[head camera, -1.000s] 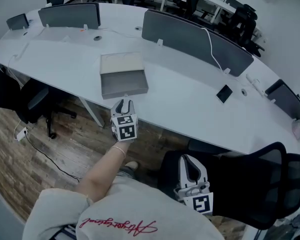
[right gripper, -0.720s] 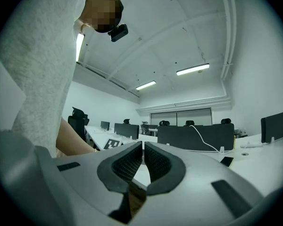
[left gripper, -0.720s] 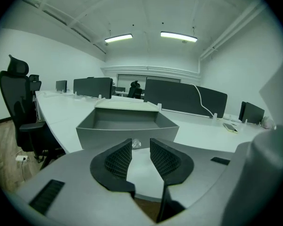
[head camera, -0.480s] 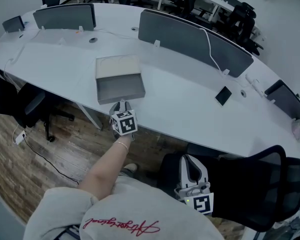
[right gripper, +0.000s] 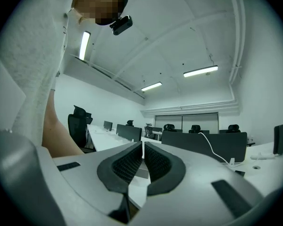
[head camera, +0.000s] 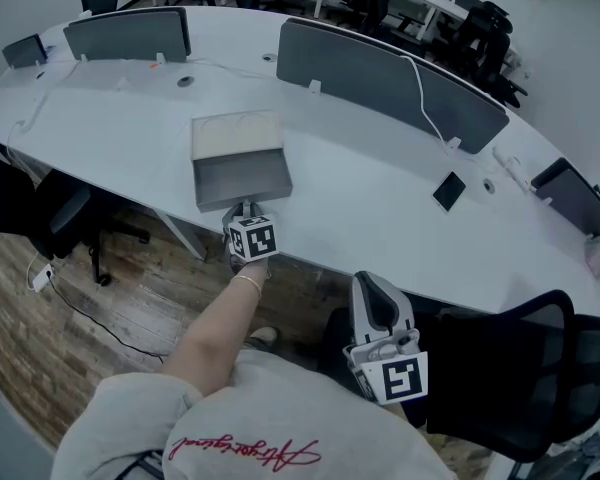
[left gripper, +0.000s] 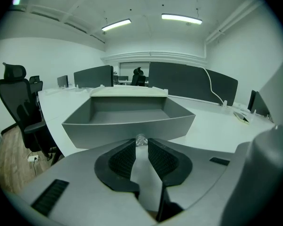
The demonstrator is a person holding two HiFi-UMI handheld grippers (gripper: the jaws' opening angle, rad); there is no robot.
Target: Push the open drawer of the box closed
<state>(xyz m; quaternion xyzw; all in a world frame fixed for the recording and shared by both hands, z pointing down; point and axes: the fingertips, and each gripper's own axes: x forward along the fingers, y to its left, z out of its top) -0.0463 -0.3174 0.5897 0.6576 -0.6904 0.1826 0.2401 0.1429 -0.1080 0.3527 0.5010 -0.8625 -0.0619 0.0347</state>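
A beige box (head camera: 235, 131) lies on the white table (head camera: 360, 188) with its grey drawer (head camera: 242, 175) pulled out toward the near edge. My left gripper (head camera: 244, 210) is at the drawer's front wall (left gripper: 127, 126). Its jaws have just been closing and stand a little apart, with the small clear knob (left gripper: 140, 139) at the mouth of the gap, at the tips. The drawer looks empty. My right gripper (head camera: 370, 290) hangs below the table edge near the chair, its jaws (right gripper: 143, 149) together on nothing.
Grey dividers (head camera: 390, 73) line the back of the table, with a white cable (head camera: 425, 98) over one. A dark phone (head camera: 448, 188) lies to the drawer's right. A black office chair (head camera: 520, 368) stands beside my right gripper, another chair (head camera: 65, 208) at the left.
The left gripper has gone forward and down to the drawer's front. The right gripper has lifted and rolled, coming closer to the table edge.
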